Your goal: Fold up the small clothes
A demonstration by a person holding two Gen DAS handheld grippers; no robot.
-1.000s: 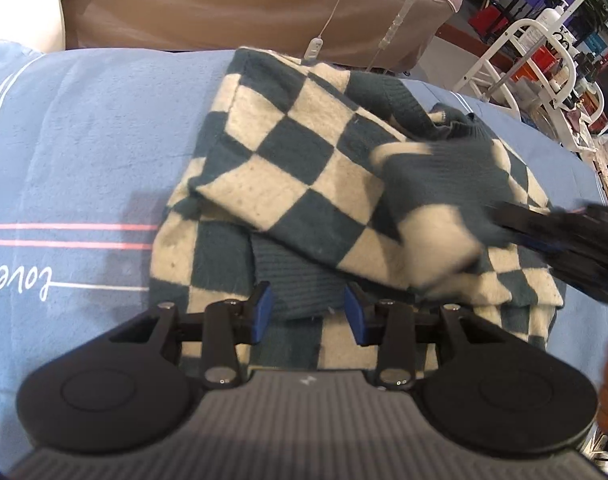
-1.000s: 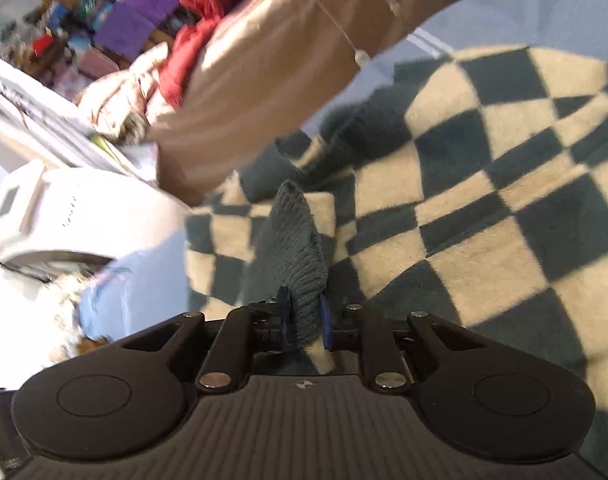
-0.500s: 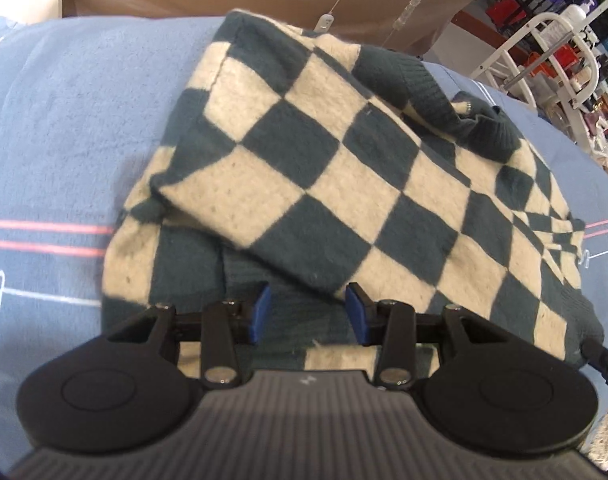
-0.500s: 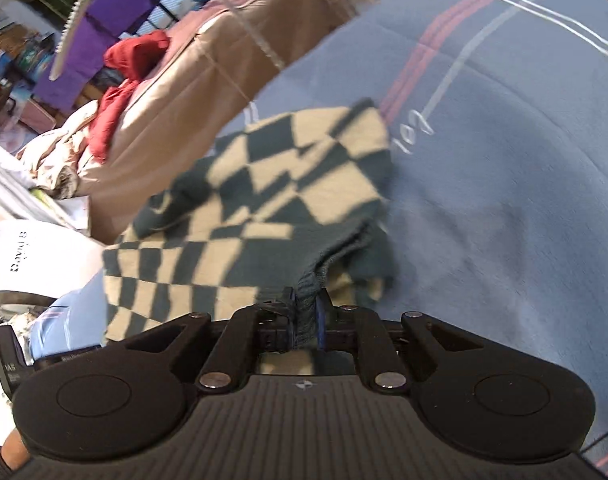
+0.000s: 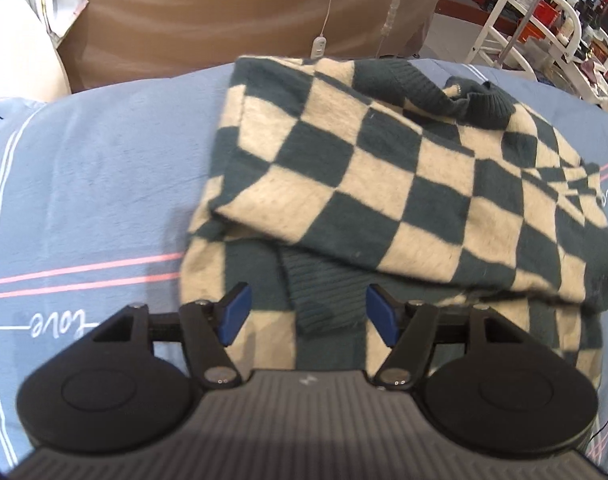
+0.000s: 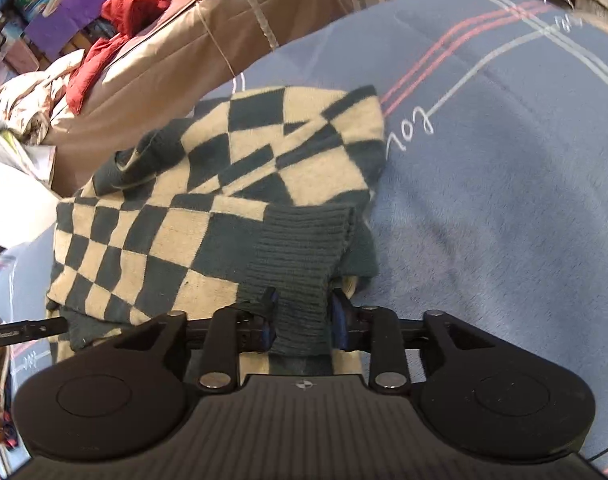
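A dark green and cream checked knit sweater (image 5: 384, 184) lies folded over itself on a blue blanket (image 5: 104, 184). It also shows in the right wrist view (image 6: 208, 208). My left gripper (image 5: 308, 318) is open, its blue pads either side of a ribbed dark green cuff (image 5: 324, 292) without touching it. My right gripper (image 6: 302, 320) has its jaws a little apart around the ribbed green cuff (image 6: 300, 248) of the folded-over sleeve, which lies flat on the sweater.
A brown covered sofa (image 5: 240, 12) stands beyond the blanket, with a red garment (image 6: 116, 20) on it. A white rack (image 5: 536, 12) stands at the far right. The blue blanket stretches bare to the right (image 6: 504, 200).
My right gripper carried the sleeve across the sweater, laid it down flat, and its jaws have opened a little. My left gripper has opened wider and drawn back slightly.
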